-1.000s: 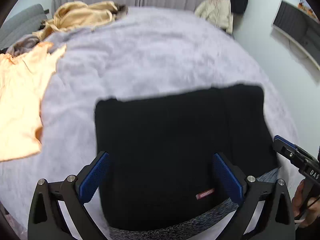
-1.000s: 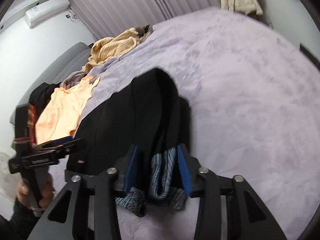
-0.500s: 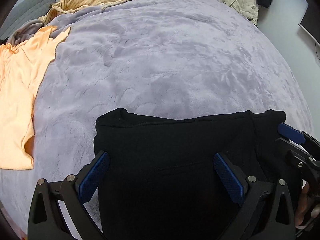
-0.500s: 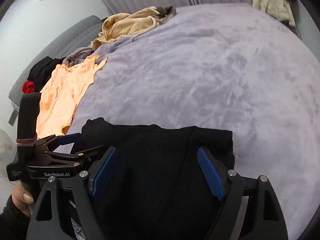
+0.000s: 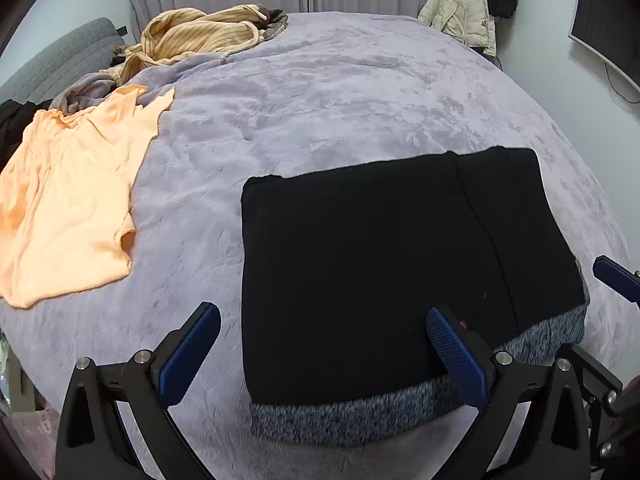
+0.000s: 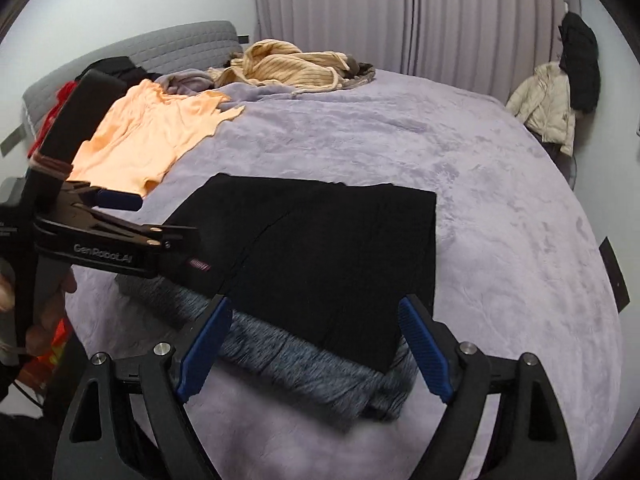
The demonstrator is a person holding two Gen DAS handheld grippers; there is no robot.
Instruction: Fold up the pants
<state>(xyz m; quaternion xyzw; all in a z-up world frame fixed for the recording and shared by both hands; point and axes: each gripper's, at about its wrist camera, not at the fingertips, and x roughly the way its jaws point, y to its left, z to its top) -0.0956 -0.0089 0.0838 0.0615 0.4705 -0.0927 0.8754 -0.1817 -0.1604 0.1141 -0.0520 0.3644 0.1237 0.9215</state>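
Both grippers are held spread and empty: the left gripper (image 5: pixel 320 352) and the right gripper (image 6: pixel 316 348) over the near edge of the folded black pants (image 5: pixel 392 264), which are laid flat on the lilac blanket (image 5: pixel 340 92), grey waistband nearest.

A home bedroom: a wide bed (image 5: pixel 360 80) under a plush lavender blanket, a grey padded headboard (image 6: pixel 168 52), pleated curtains (image 6: pixel 420 16) along the far wall, loose clothes (image 5: pixel 200 36) heaped near the pillows, and jackets (image 6: pixel 552 104) hanging in the corner.
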